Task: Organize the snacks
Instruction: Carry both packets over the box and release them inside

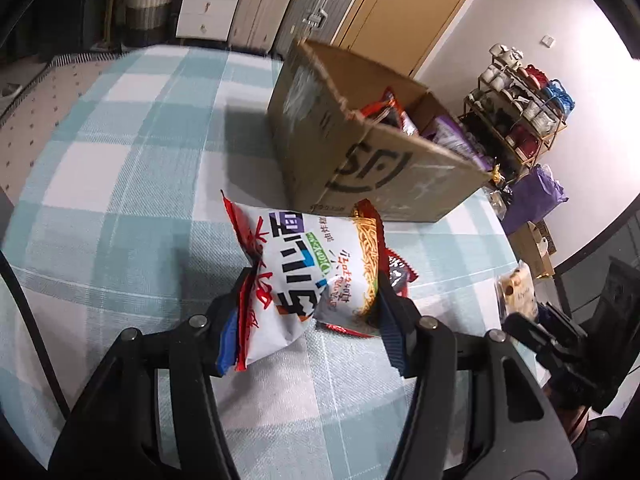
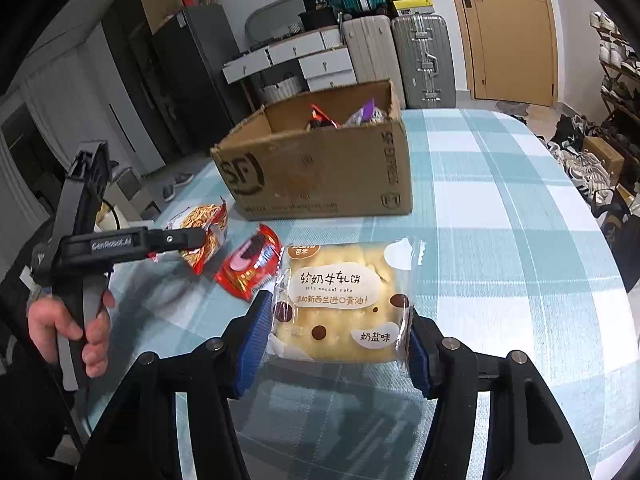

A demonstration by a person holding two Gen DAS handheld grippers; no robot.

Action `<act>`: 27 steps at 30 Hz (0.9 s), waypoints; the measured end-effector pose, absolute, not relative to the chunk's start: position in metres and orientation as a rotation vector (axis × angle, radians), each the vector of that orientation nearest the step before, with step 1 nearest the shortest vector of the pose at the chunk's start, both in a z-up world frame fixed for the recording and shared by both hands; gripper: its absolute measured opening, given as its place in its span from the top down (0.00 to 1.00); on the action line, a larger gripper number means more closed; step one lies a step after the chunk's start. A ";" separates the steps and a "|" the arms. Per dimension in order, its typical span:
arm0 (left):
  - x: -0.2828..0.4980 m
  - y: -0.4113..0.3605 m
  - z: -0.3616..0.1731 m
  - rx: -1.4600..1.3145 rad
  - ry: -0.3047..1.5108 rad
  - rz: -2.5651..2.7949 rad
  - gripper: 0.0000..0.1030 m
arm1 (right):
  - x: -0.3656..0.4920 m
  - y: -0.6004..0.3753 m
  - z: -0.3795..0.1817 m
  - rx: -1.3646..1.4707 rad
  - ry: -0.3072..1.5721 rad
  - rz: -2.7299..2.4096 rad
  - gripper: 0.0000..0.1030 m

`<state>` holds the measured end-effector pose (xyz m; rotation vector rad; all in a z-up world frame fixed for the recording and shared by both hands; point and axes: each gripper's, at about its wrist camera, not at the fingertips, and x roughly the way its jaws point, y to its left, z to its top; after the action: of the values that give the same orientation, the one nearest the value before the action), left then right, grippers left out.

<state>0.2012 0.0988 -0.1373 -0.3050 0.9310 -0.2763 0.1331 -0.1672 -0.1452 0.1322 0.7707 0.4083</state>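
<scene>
Left gripper (image 1: 316, 300) jaws clamp noodle packet (image 1: 308, 272); right gripper (image 2: 336, 344) jaws pinch nougat cake (image 2: 344, 300). Both likely bound for carton (image 2: 320, 168) at 12 o'clock.

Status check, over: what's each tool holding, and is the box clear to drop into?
Left tool shut on noodle packet. Right tool shut on nougat cake packet. Cardboard box open, part-filled. Red snack packet loose on table.
</scene>
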 end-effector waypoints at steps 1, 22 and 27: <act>0.199 0.098 -0.134 -0.300 0.923 -0.278 0.47 | 0.133 -0.167 -0.142 0.137 0.765 0.412 0.42; 0.208 0.077 -0.003 -0.144 0.819 -0.408 0.47 | 0.172 -0.151 -0.031 0.118 0.601 0.537 0.42; 0.230 0.065 0.033 -0.117 0.793 -0.422 0.47 | 0.194 -0.146 -0.001 0.131 0.572 0.548 0.42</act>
<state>0.2302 0.0654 0.0328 -0.1166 0.7930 -0.4224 0.1940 -0.1464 -0.0013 0.1308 0.5723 0.5484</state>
